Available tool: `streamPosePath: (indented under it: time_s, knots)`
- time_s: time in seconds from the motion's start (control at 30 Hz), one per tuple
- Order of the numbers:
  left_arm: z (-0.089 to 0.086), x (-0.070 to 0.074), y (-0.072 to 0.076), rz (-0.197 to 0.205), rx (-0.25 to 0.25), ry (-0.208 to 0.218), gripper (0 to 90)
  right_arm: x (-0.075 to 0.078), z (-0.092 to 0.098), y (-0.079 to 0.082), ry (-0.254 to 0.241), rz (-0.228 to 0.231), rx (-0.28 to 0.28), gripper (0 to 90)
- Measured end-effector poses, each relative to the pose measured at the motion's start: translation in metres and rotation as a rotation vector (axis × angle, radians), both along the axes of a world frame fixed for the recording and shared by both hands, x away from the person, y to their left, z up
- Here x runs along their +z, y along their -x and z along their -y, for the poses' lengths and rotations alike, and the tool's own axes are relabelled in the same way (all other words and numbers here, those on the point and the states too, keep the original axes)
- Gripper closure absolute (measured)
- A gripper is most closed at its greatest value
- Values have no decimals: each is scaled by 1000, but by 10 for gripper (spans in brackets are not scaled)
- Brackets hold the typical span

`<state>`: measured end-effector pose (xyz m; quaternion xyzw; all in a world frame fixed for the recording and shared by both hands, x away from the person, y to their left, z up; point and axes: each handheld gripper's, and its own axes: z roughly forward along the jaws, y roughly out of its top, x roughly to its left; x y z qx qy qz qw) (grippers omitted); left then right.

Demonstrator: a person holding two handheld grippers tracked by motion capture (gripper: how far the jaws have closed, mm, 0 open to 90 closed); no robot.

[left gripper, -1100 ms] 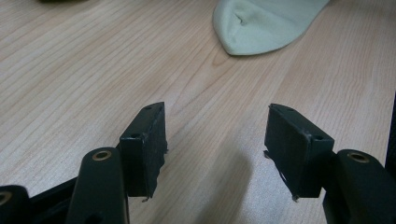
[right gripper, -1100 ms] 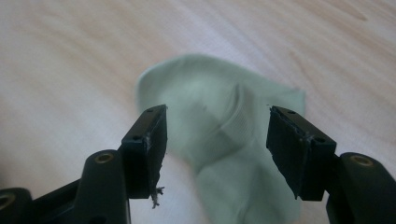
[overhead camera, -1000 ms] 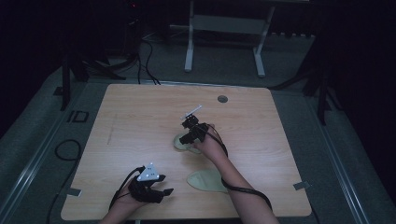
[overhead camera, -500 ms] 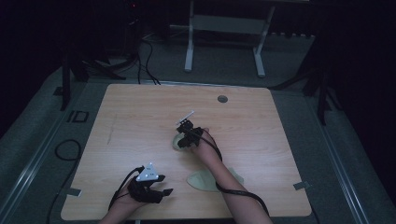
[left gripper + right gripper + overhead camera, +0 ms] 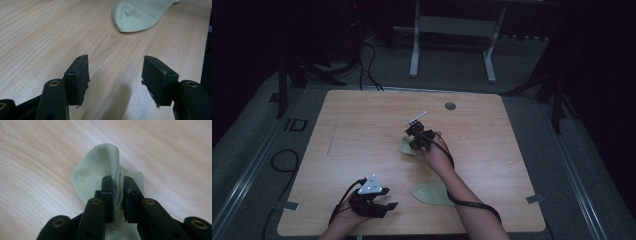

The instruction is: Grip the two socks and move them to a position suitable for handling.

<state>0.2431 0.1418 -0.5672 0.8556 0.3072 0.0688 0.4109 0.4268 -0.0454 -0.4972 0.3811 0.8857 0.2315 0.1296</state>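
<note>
So the right gripper (image 5: 117, 195) has just been closing, and now it's pinching a bunched-up fold of a pale green sock (image 5: 100, 165) right between its pads. That sock sits near the middle of the worktop (image 5: 362, 125), a bit toward the far edge, and the pinched part is pulled up off the wood while the rest droops down onto it. Grabbing a fold like that makes sense to me, since flat cloth gives the jaws nothing to bite on.

The second sock (image 5: 432, 194) lies flat near the front edge, just beside the person's right forearm. The left gripper (image 5: 120, 82) rests by the front-left corner with its jaws spread and nothing between them, pointed toward that second sock, probably parked there until it's that one's turn.
</note>
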Motion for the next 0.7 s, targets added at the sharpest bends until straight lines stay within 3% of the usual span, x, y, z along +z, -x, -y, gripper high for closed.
streamPosePath:
  time_s: [0.2,0.37,0.57,0.7]
  knots:
    - [0,-1,-1,-8,4,6,384,29,19,8,-8,45,-6,808]
    - [0,-1,-1,-6,11,6,385,44,42,17,-8,83,-23,807]
    - [1,0,-2,-5,15,10,385,43,72,25,-37,72,-76,807]
    - [2,1,-3,1,12,17,385,28,87,35,-49,53,-104,807]
